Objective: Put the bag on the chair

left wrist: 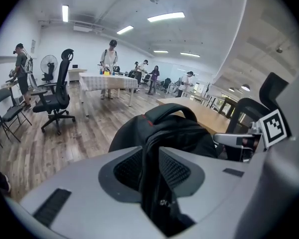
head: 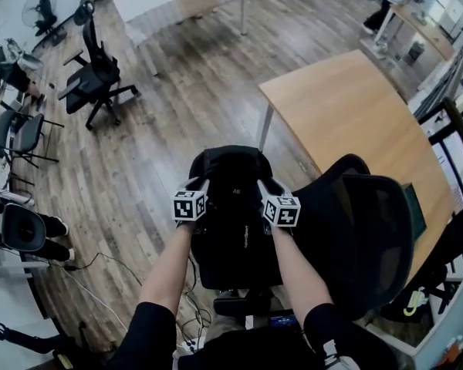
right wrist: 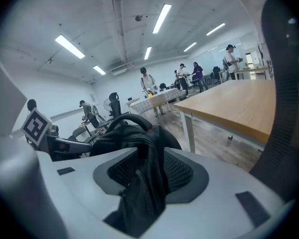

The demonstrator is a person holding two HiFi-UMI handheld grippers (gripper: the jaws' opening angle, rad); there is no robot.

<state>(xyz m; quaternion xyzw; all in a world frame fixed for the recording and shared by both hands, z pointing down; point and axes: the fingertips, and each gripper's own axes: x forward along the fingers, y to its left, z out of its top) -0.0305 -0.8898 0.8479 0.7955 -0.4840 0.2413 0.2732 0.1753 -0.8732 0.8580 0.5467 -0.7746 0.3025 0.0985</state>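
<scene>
The wooden desk [head: 347, 114] stood to your right and carried nothing relevant to the task; it only limited the room on that side. The black office chair [head: 370, 230] was just beside it, with its backrest turned toward your right arm. That left the seat side facing you, which is why you worked from the front.

The bag [head: 231, 199], a black backpack, stood upright in front of the backrest, between your two forearms. It hid the seat, so contact with the seat could not be confirmed; judging by its position, it was on the seat or just above it.

You kept one gripper on each side of the bag's top, so that the load hung level and did not swing.

- The left gripper [left wrist: 149, 158] was closed on a fold of the bag's fabric near the zip. Its fingers [left wrist: 124, 171] stood narrowly apart and pinched the fold.
- The right gripper [right wrist: 152, 168] had its fingers [right wrist: 182, 173] spread wide. Bag fabric hung loosely in the gap and did not appear to be clamped.

With the right side released, the left grip alone steadied the bag.
</scene>
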